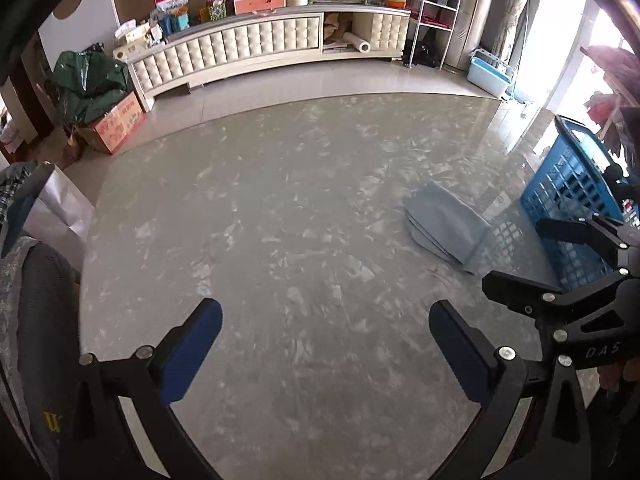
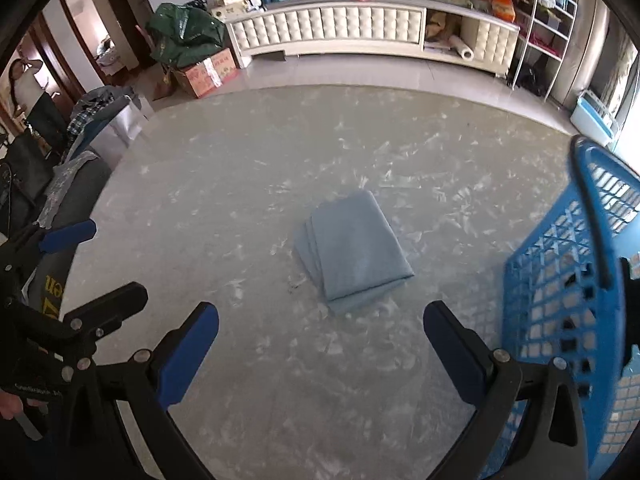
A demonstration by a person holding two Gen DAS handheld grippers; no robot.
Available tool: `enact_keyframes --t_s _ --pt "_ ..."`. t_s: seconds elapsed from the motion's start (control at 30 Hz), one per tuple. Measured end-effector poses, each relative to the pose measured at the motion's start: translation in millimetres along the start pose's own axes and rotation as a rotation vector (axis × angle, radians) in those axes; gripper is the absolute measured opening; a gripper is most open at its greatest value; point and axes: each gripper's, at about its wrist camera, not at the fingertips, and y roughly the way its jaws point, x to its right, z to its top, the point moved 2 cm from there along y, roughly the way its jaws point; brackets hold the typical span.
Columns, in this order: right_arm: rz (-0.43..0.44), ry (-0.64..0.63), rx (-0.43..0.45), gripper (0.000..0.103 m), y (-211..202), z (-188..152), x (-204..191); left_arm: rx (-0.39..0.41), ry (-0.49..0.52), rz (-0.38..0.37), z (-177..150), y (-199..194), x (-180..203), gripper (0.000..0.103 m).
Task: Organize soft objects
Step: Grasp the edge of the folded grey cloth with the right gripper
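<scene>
A folded pale blue cloth [image 2: 354, 254] lies flat on the grey marbled table [image 2: 240, 184], a short way ahead of my right gripper [image 2: 320, 344], which is open and holds nothing. In the left wrist view the same cloth [image 1: 446, 226] rests to the right, well beyond my left gripper [image 1: 326, 344], also open and empty over bare table [image 1: 280, 220]. A blue plastic basket [image 2: 568, 280] stands at the table's right side, close to the cloth; it shows at the right edge [image 1: 572, 196] of the left wrist view. My right gripper [image 1: 516, 256] also appears there, beside the basket.
Chairs draped with clothes [image 2: 76, 152] stand at the table's left edge. Beyond the table lie a tiled floor, a long cream cabinet [image 2: 360, 28] loaded with boxes, a cardboard box [image 2: 208, 70] under a green bag, a white wire rack [image 2: 544, 32] and a person [image 2: 24, 80] at far left.
</scene>
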Motion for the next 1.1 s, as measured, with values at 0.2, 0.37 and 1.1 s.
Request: enact_keyframes --t_s 0.2,0.37,1.1 --pt "-0.057 0.038 -0.017 0.102 20 13 12 -0.026 -0.027 -0.057 15 28 -1 0.103" --pt "-0.085 0.077 -0.035 0.096 36 21 22 -0.032 0.001 -0.057 26 46 8 0.103" --pt "-0.024 0.049 -0.068 0.006 44 11 -2 -0.042 0.044 -0.075 42 63 23 0.103"
